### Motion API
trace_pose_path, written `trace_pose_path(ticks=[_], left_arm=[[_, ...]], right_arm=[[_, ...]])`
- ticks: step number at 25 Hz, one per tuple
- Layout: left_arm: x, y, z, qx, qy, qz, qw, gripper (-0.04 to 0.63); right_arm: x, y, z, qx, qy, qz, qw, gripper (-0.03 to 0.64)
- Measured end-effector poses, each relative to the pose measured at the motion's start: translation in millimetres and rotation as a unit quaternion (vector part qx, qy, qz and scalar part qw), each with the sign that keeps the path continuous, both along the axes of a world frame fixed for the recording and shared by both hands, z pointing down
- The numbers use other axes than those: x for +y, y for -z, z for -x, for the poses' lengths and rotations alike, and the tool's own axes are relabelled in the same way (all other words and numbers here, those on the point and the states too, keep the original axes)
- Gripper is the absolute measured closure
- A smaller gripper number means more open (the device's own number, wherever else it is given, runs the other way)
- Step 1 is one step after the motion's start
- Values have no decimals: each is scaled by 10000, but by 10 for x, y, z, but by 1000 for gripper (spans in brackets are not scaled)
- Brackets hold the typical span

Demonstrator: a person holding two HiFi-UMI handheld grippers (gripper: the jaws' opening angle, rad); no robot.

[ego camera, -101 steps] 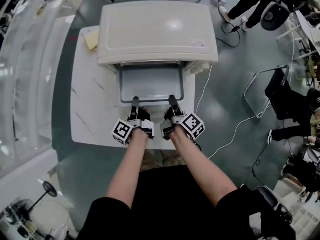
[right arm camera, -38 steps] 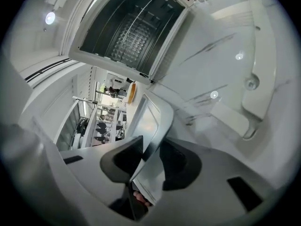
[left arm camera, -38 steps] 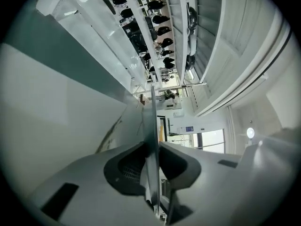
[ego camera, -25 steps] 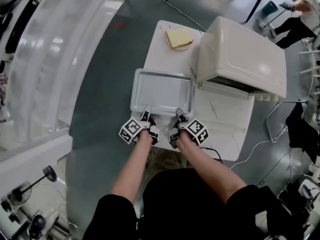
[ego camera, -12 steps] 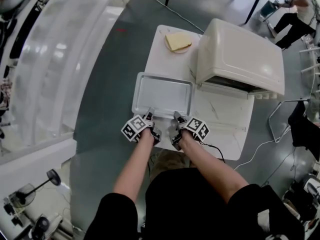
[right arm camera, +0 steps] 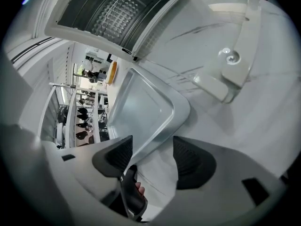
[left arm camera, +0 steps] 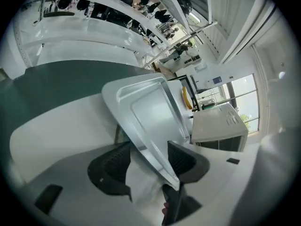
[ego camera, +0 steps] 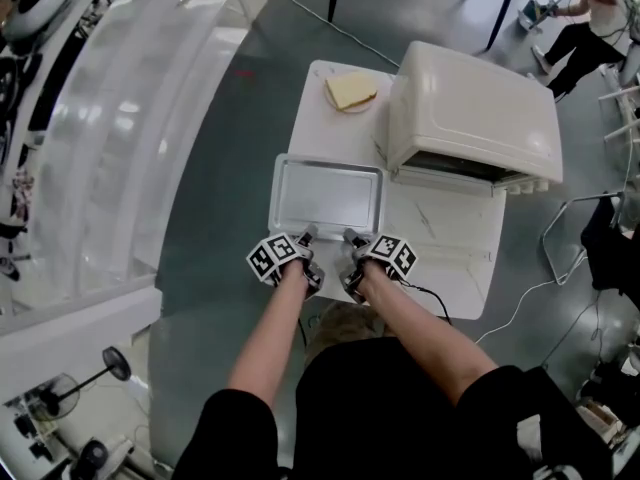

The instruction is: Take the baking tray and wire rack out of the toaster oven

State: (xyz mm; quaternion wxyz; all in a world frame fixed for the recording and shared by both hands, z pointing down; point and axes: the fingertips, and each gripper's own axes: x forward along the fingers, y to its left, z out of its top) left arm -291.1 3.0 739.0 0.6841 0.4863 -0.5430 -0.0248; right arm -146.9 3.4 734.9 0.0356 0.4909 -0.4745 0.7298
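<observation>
The silver baking tray [ego camera: 327, 196] lies flat on the white table [ego camera: 440, 253], left of the cream toaster oven [ego camera: 470, 108]. Both grippers sit at its near rim. My left gripper [ego camera: 309, 235] has just been opening; the tray's rim [left arm camera: 150, 112] runs between its jaws [left arm camera: 148, 161] with no squeeze on it. My right gripper [ego camera: 350, 236] has also just been opening and stands wide [right arm camera: 153, 157], the tray's corner [right arm camera: 138, 109] by its left pad. The wire rack [right arm camera: 110, 11] shows inside the oven.
The oven's glass door [right arm camera: 235, 62] hangs open onto the table right of the tray. A slice of bread on a plate [ego camera: 350, 91] sits at the table's far left corner. A cable trails off the table's near right edge. Grey floor surrounds the table.
The tray has come out of the oven and now lies on the table to its left. In the last second both grippers drew back slightly from the rim with jaws spreading.
</observation>
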Motion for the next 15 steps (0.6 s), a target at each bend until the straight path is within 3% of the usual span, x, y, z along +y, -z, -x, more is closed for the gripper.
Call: trace_pose_path(ticks=[8,12,15], left_arm=[[103,134,-72,24,162,-183,9997,353],[136,481,-202,165,98,-597,9980,353],[151,795,-306,269,124,-1071,9938,353]], right_arm=[[84,160,-105,-251,29,-88,9996,341],[137,400,-203,-444,229,-314,9983,341],[132,677,-250,-882,300,-691,9932,347]])
